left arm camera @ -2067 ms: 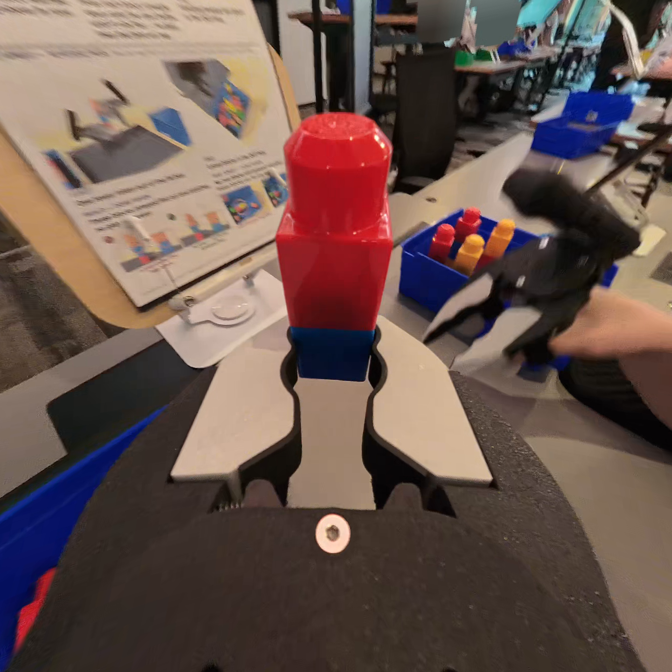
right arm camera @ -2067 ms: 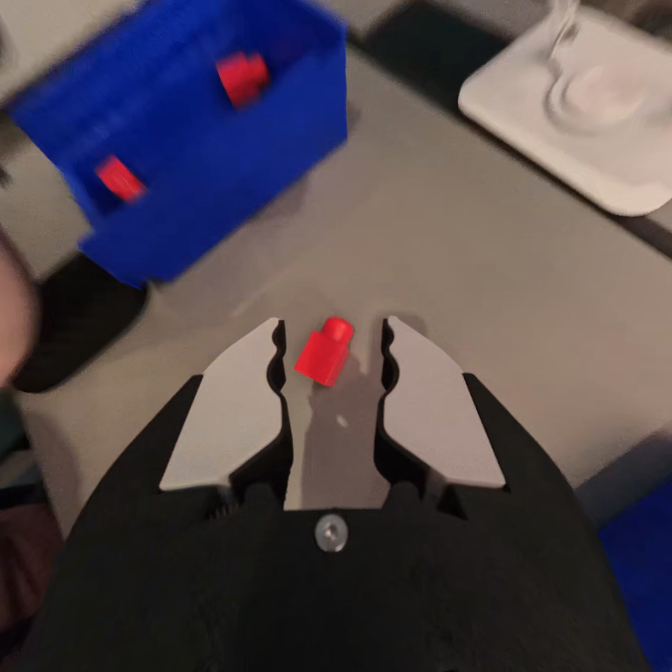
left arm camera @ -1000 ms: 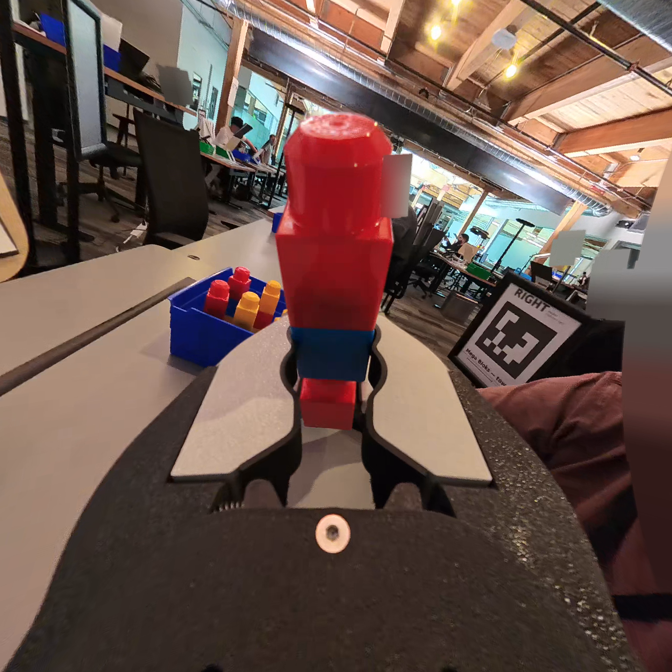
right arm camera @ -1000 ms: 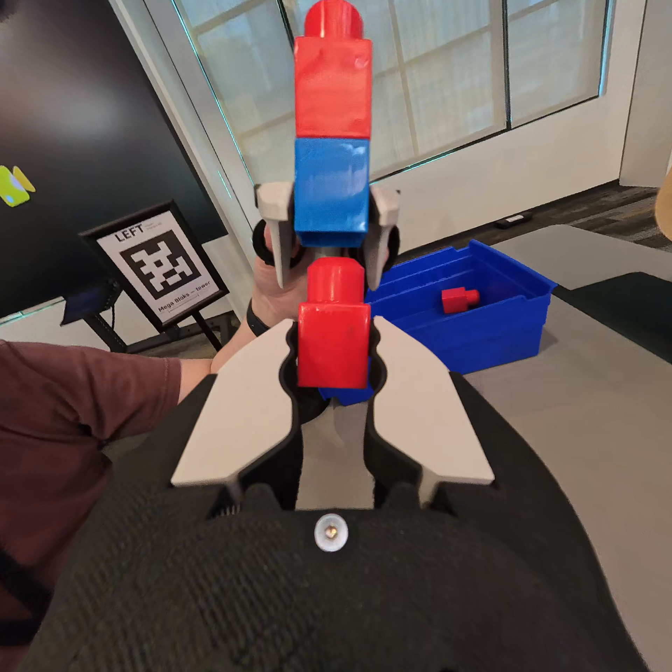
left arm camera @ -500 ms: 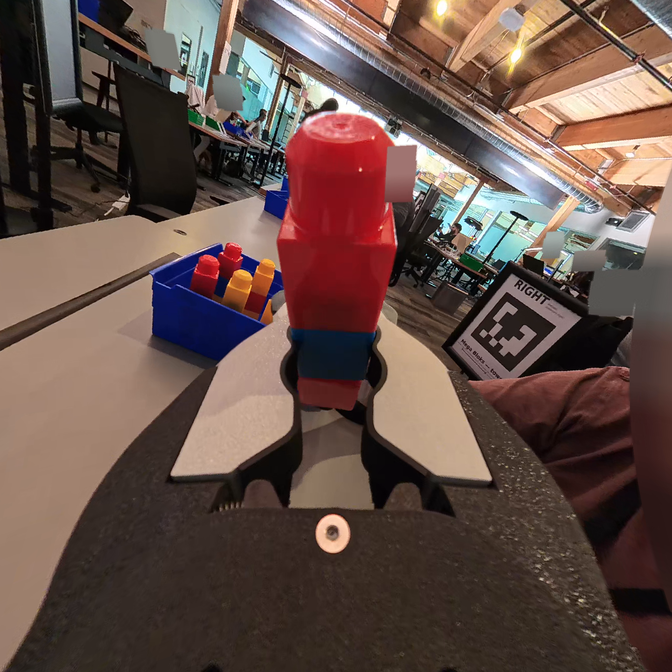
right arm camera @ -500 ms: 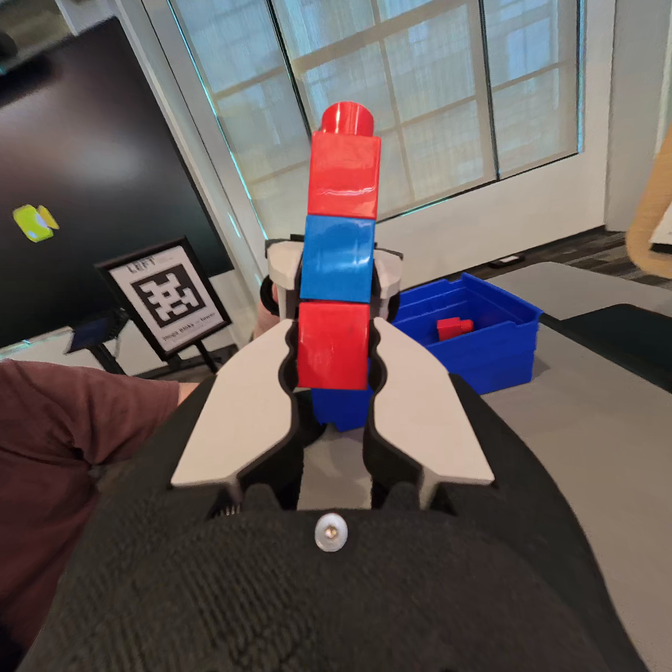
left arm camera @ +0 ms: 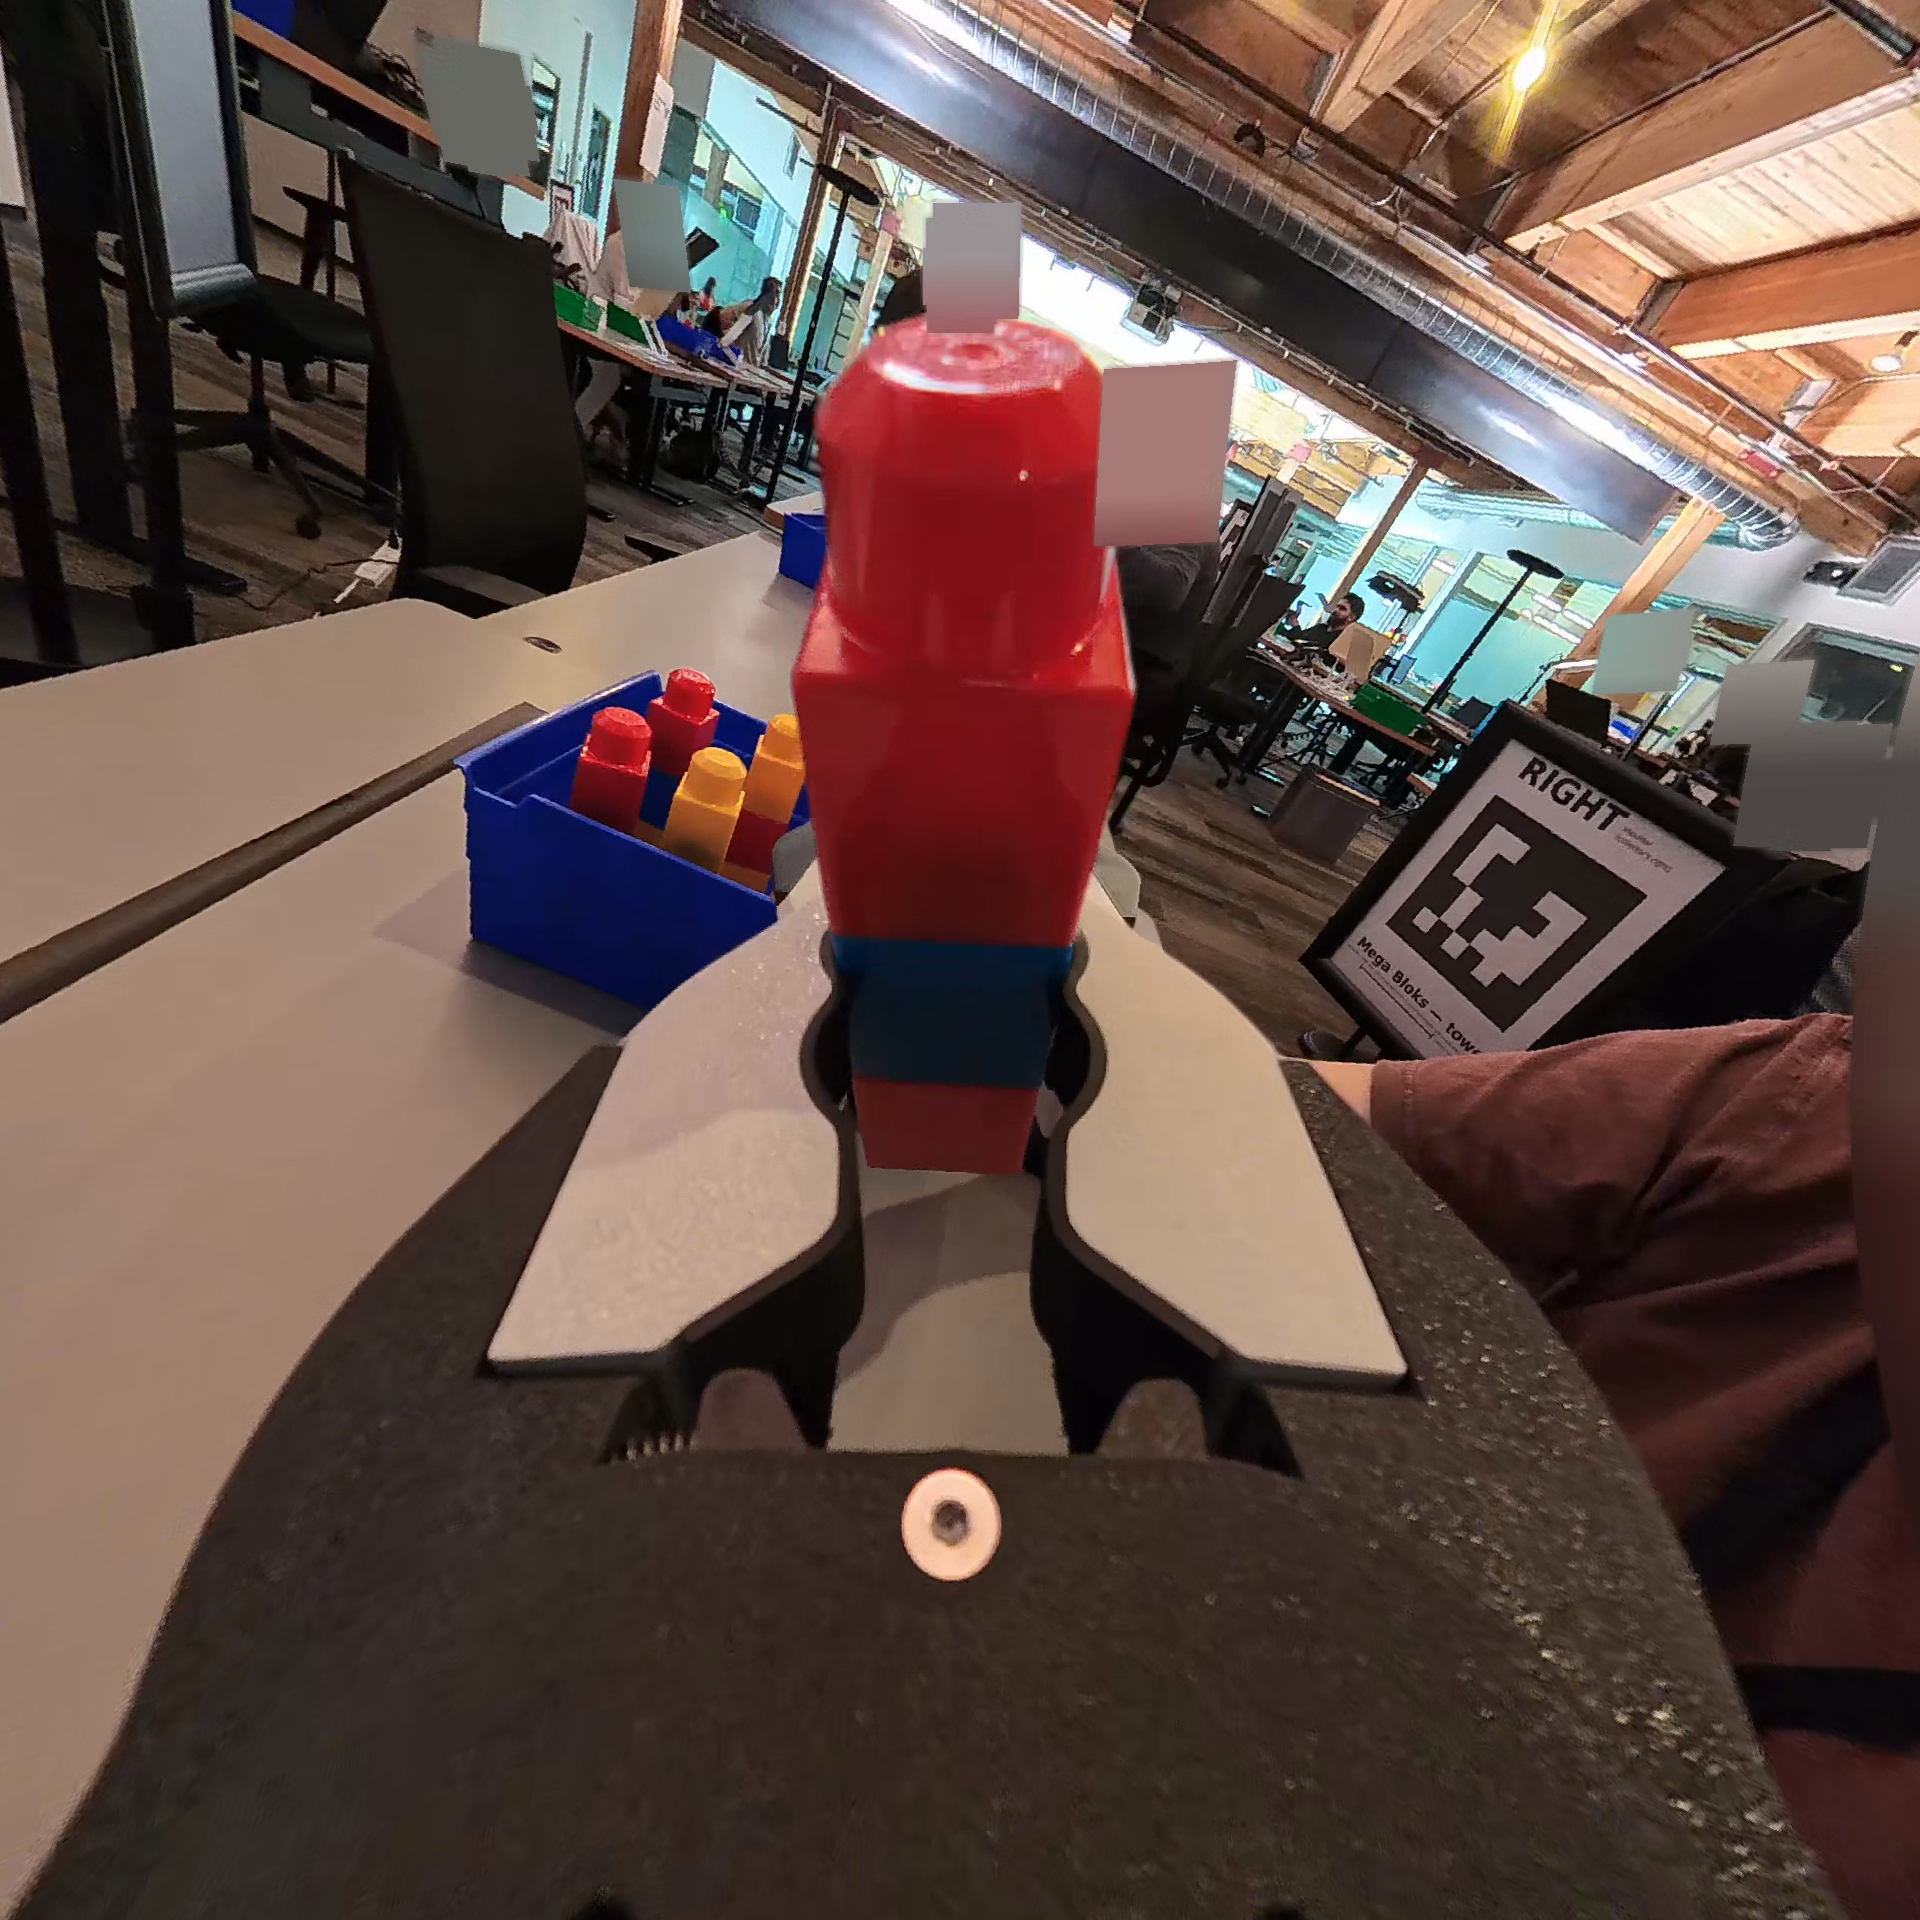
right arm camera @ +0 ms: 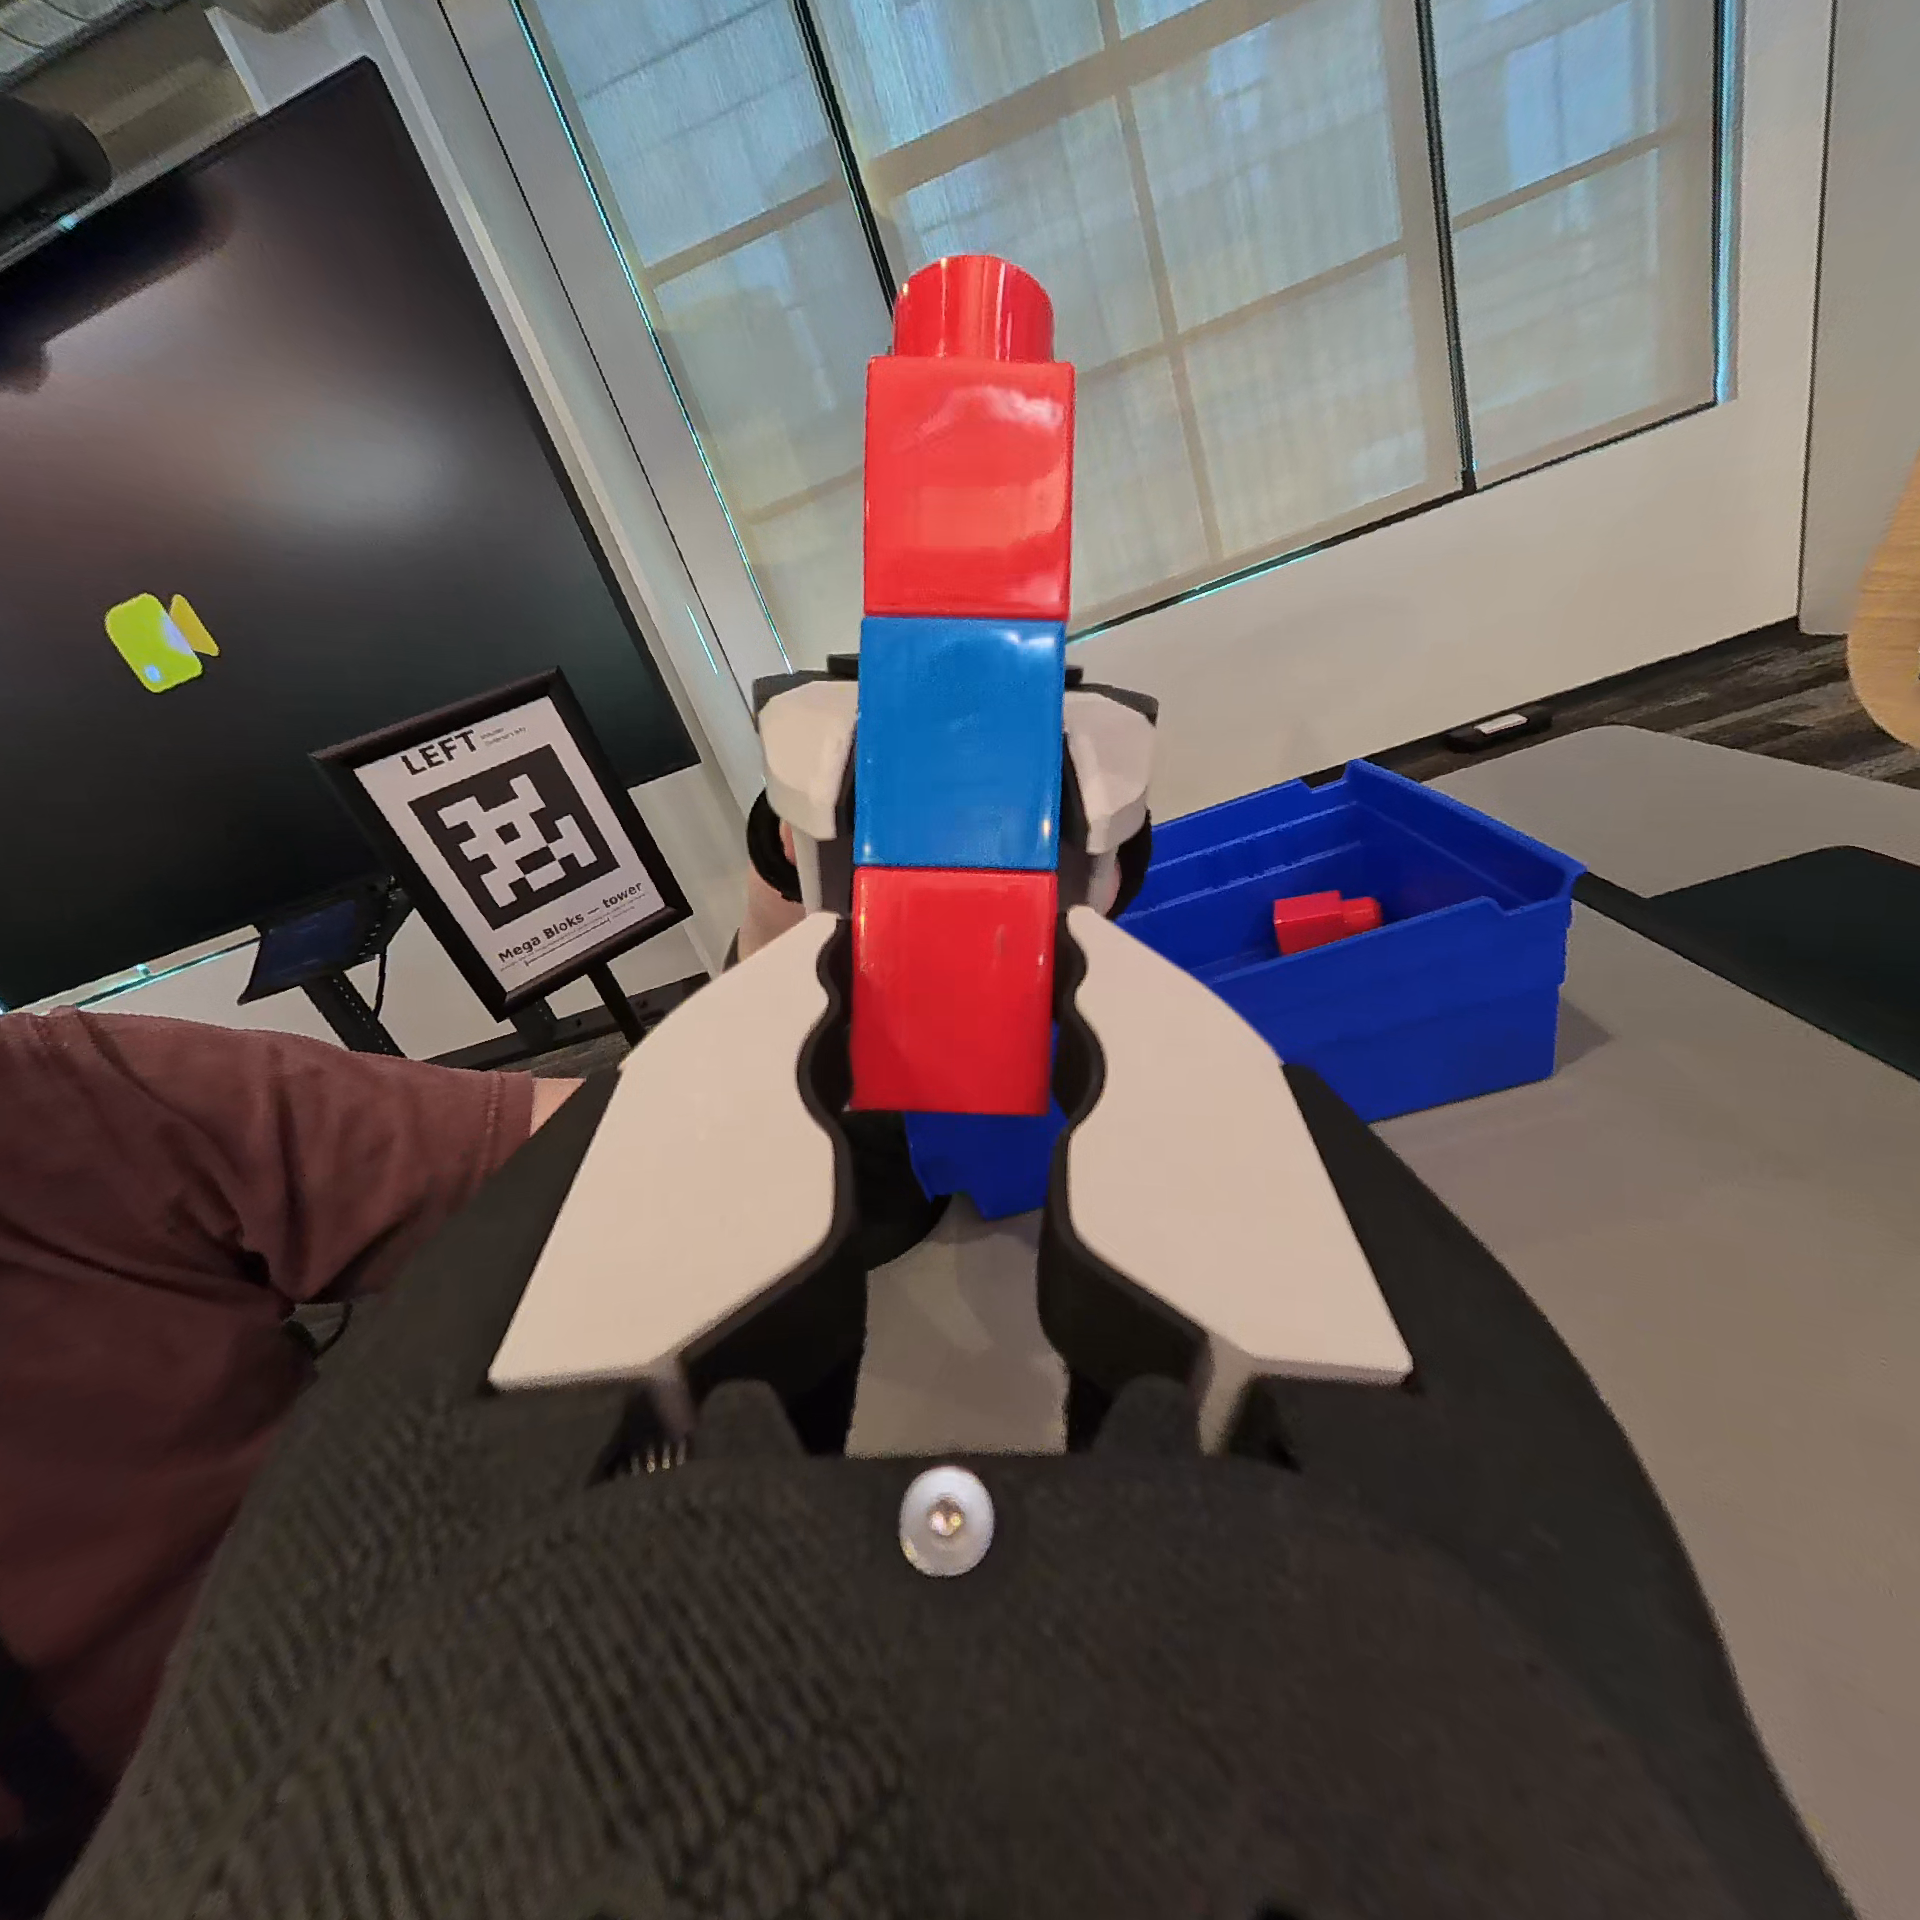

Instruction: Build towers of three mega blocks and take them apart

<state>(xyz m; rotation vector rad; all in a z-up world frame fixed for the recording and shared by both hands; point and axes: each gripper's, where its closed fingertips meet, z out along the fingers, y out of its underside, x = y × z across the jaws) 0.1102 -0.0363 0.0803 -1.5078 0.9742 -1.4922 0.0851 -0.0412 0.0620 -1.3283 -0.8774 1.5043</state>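
Observation:
A three-block tower is held in the air between both grippers. My left gripper [left arm camera: 948, 1013] is shut on the blue middle block [left arm camera: 948, 1013], with a red block [left arm camera: 961, 790] on top and another red block [left arm camera: 943, 1127] below. In the right wrist view my right gripper [right arm camera: 948, 987] is shut on the bottom red block [right arm camera: 948, 987]. Above it sit the blue block [right arm camera: 958, 743] and the top red block [right arm camera: 968, 483]. The left gripper [right arm camera: 951, 769] shows behind, clamping the blue block from the far side.
A blue bin [left arm camera: 582, 894] with several red, yellow and orange towers stands on the grey table [left arm camera: 208, 1091]. Another blue bin [right arm camera: 1455, 997] holds one loose red block [right arm camera: 1320, 920]. Framed marker signs [left arm camera: 1507, 914] [right arm camera: 520, 842] stand beyond the table. A person's sleeve [right arm camera: 208, 1195] is close by. Both grippers' tips are close together, under 4 cm apart.
My right gripper picked a red block off the table, raised it under the blue block and pressed it on. The gap between them has closed, so the tower now has three blocks.

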